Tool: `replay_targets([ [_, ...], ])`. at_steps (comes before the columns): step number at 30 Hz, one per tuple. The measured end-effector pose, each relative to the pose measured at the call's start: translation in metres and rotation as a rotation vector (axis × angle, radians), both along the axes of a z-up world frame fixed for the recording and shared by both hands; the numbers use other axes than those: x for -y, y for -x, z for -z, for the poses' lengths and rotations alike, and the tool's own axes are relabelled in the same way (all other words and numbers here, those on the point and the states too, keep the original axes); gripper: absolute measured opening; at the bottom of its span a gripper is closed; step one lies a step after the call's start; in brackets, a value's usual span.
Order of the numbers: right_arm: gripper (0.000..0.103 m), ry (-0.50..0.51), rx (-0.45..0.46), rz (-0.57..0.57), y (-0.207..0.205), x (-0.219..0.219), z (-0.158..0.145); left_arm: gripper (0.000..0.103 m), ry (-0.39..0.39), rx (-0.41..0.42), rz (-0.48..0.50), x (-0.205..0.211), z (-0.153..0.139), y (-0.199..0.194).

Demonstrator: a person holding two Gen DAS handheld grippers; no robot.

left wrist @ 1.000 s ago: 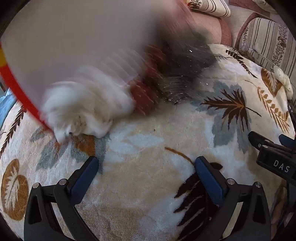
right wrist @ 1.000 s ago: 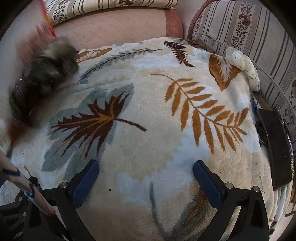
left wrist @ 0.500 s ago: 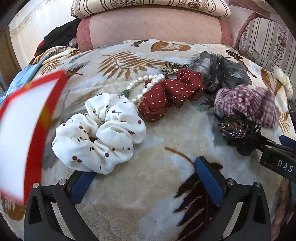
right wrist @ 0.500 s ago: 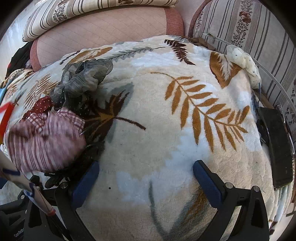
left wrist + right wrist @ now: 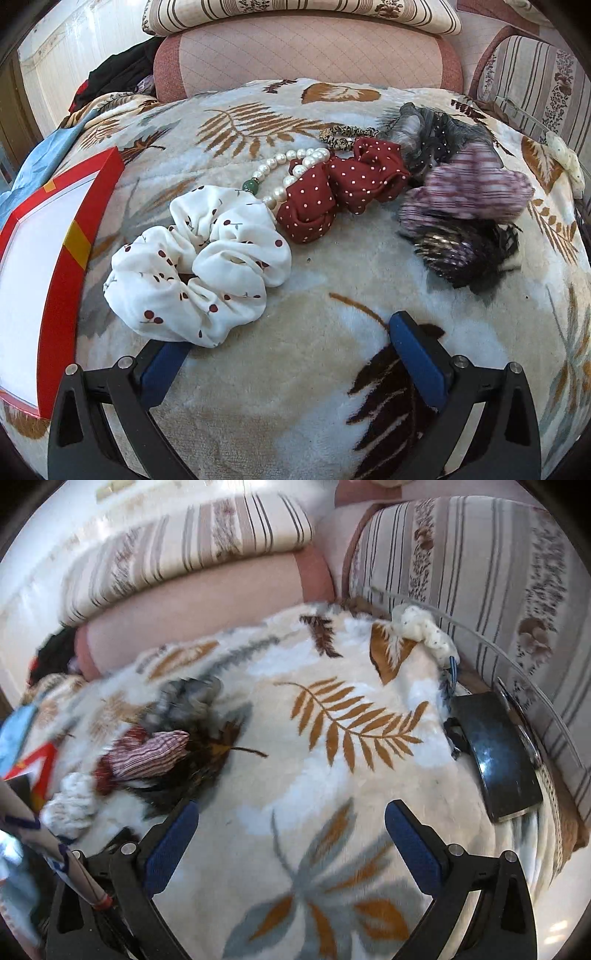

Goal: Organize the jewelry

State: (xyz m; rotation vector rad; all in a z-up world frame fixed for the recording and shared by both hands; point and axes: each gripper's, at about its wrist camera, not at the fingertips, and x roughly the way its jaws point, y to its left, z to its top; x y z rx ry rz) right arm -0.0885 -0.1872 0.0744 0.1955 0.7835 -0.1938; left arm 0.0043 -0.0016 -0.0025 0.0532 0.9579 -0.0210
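Several pieces lie bunched on the leaf-print blanket [image 5: 295,387]: we see a white scrunchie [image 5: 199,266] nearest our left hand-held gripper [image 5: 291,354], a pearl necklace [image 5: 291,166] running behind it, a red dotted scrunchie [image 5: 343,188] touching the pearls, then a grey one [image 5: 428,133], a striped one [image 5: 469,188] and a dark sequined piece [image 5: 461,254]. A red-edged box [image 5: 59,258] sits at far left. Both grippers are released and empty — our right hand-held gripper [image 5: 291,834] hovers over bare blanket, just beside the dark piece.
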Motion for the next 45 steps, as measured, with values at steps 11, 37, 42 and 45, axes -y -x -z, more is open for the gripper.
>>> replay_targets([
  [11,0.103,-0.028,0.087,-0.190,0.063,-0.039,-0.020,0.103,0.090,0.077,0.092,-0.034,-0.033,0.106],
  [37,0.099,-0.025,0.106,-0.276,0.126,-0.100,-0.074,0.103,0.135,0.377,-0.012,-0.089,-0.168,0.241],
  [42,0.099,-0.058,0.161,-0.307,0.146,-0.100,-0.108,0.103,0.185,0.453,-0.028,-0.099,-0.220,0.259],
  [45,0.099,-0.087,0.208,-0.327,0.153,-0.099,-0.142,0.103,0.205,0.482,-0.030,-0.099,-0.256,0.258],
])
